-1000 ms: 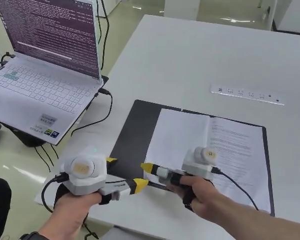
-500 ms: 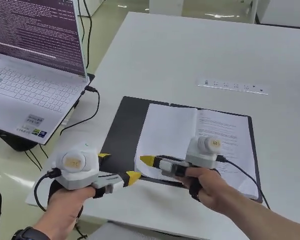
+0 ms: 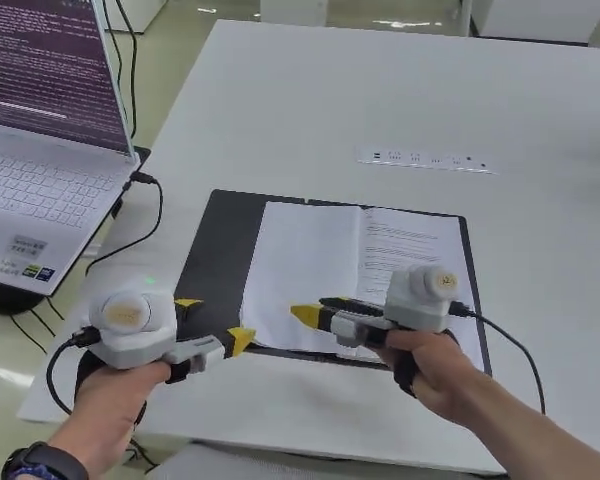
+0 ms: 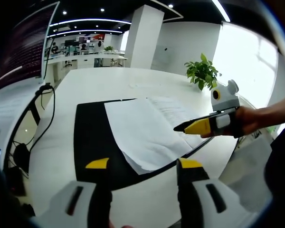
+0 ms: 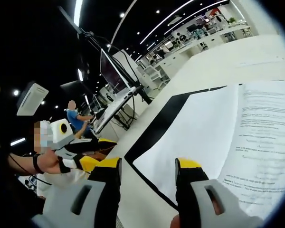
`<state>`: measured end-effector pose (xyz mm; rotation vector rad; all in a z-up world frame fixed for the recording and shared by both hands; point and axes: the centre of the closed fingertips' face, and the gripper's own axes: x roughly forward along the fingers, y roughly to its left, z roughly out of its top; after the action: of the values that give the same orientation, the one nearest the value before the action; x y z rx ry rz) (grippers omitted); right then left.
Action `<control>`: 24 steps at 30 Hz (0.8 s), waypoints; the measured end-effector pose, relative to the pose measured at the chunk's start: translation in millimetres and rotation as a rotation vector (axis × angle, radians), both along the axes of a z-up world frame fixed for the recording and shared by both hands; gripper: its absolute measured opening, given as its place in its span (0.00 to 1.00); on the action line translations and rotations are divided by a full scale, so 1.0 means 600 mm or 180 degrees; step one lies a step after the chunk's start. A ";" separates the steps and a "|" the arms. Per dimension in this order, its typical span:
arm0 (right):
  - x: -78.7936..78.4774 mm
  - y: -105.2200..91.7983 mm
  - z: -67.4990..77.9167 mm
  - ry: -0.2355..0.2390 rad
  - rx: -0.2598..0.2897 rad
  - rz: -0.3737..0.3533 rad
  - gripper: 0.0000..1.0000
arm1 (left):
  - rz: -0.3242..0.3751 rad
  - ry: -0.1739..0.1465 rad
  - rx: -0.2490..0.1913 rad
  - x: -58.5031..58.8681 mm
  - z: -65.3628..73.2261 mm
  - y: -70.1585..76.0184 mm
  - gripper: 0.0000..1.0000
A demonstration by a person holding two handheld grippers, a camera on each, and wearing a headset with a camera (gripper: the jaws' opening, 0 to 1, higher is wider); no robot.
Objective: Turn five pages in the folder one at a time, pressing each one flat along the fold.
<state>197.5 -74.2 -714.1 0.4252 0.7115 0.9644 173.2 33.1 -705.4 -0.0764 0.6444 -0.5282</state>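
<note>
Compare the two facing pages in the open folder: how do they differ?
The left page is blank white, while the right page carries lines of printed text. The left page leaves a wide bare black strip of the folder beside it; the right page runs almost to the folder's edge, with only a thin black border. Both are white sheets lying roughly flat and meeting at the fold.

1. The folder (image 3: 215, 260) lies open at centre frame, white pages showing.
2. The left gripper (image 3: 215, 322), lower left, has its jaws apart.
3. The right gripper (image 3: 315, 308) is over the left page's lower edge.
4. A laptop (image 3: 40, 150) sits upper left.
</note>
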 end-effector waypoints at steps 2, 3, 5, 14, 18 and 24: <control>-0.002 -0.011 0.000 -0.0010 -0.0016 -0.0031 0.44 | -0.0031 0.0005 0.0012 0.002 -0.001 -0.006 0.52; -0.003 -0.020 0.002 -0.0023 -0.0011 -0.0061 0.44 | -0.0061 0.0007 0.0025 0.004 0.000 -0.012 0.51; -0.005 -0.035 0.002 -0.0009 0.0000 -0.0127 0.42 | -0.0097 0.0011 0.0033 0.010 -0.002 -0.017 0.49; -0.012 -0.081 0.000 0.0016 0.0000 -0.0339 0.40 | -0.0214 0.0080 0.0170 0.023 -0.027 -0.035 0.32; -0.016 -0.095 0.001 0.0033 -0.0001 -0.0362 0.40 | -0.0196 0.0144 0.0188 0.028 -0.043 -0.038 0.24; -0.017 -0.119 0.004 0.0040 0.0017 -0.0448 0.40 | -0.0179 0.0250 0.0154 0.028 -0.058 -0.048 0.16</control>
<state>187.1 -145.5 -711.6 0.4799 0.6814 0.8319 189.9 4.5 -740.2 -0.0337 0.7373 -0.5658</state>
